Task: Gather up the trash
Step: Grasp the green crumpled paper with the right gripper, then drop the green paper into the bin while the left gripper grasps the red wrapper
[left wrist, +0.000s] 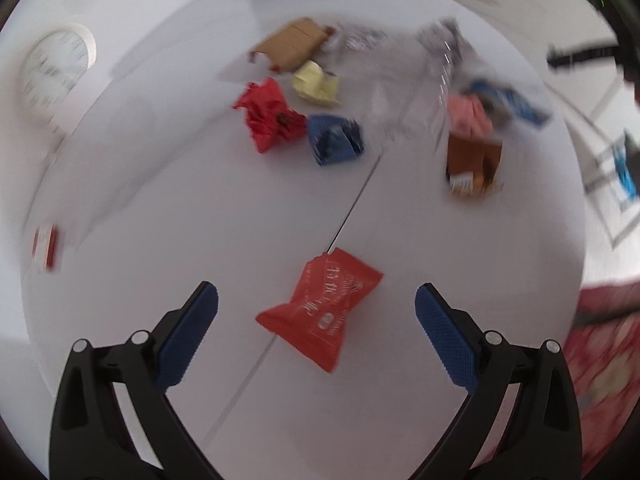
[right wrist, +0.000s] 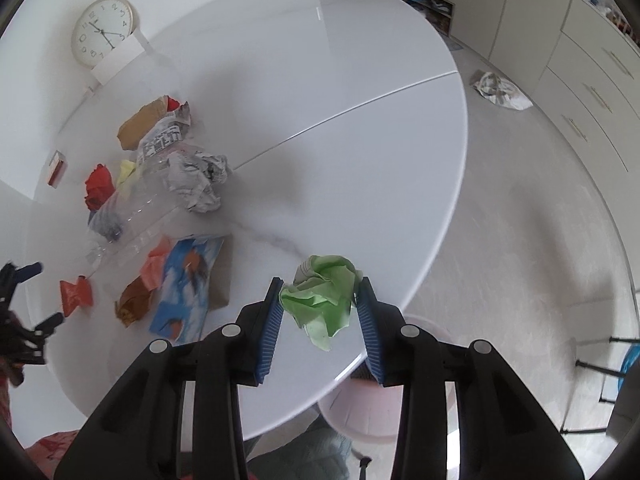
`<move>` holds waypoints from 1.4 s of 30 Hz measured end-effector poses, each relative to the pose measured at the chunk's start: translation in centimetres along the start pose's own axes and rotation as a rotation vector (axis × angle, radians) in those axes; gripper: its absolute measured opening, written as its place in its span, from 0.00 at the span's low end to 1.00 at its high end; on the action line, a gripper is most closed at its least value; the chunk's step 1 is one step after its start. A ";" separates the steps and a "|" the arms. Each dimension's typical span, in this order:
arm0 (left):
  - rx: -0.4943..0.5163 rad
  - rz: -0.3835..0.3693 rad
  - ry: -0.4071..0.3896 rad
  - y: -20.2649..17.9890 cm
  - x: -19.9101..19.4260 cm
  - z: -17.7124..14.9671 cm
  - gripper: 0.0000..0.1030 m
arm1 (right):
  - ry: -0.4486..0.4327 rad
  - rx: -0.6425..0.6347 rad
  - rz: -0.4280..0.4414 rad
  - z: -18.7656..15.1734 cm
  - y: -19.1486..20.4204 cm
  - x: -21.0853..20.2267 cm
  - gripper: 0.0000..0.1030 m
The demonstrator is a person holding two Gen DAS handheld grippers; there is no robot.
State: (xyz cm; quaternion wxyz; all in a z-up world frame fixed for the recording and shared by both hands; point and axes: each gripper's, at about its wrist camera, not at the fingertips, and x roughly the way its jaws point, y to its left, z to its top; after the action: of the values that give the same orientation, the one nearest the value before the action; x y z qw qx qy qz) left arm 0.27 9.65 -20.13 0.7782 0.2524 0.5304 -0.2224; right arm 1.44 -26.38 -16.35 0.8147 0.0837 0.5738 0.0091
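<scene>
Crumpled green paper (right wrist: 322,300) pinched in right tool (right wrist: 319,312), ribbed blue pads.

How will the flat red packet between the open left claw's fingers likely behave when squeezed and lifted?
The red packet looks thin and puffy, so probably light and likely to crumple under the left claw. Its glossy film may slide on the smooth white table. Lying flat, it should not roll.
</scene>
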 end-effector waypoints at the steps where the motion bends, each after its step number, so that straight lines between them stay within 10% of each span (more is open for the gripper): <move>1: 0.027 -0.006 0.002 0.1 0.5 0.0 0.83 | 0.001 0.006 -0.001 -0.1 0.0 -0.2 0.37; 8: 0.099 -0.096 0.050 0.4 3.3 -0.4 0.43 | -0.003 0.099 0.006 -1.2 -0.2 -1.5 0.37; 18: -0.057 -0.105 0.020 0.7 0.3 0.7 0.25 | 0.003 0.190 0.003 -6.1 -3.1 -3.3 0.37; 27: -0.176 -0.211 -0.105 -5.4 -4.9 4.8 0.21 | 0.150 0.288 -0.002 -13.1 -8.8 5.2 0.37; 38: -0.182 -0.104 -0.065 -6.3 -7.2 3.4 0.19 | 0.144 0.252 0.046 -13.9 -10.1 8.1 0.37; 42: -0.188 -0.038 -0.008 -4.6 -5.8 1.8 0.47 | 0.105 0.241 0.045 -13.2 -9.9 6.4 0.37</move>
State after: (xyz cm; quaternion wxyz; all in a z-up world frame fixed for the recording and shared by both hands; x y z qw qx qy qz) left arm -3.24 5.37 -14.91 0.7961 0.1671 0.5507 -0.1874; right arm -9.52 -33.74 -28.07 0.7671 0.1930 0.6107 -0.0372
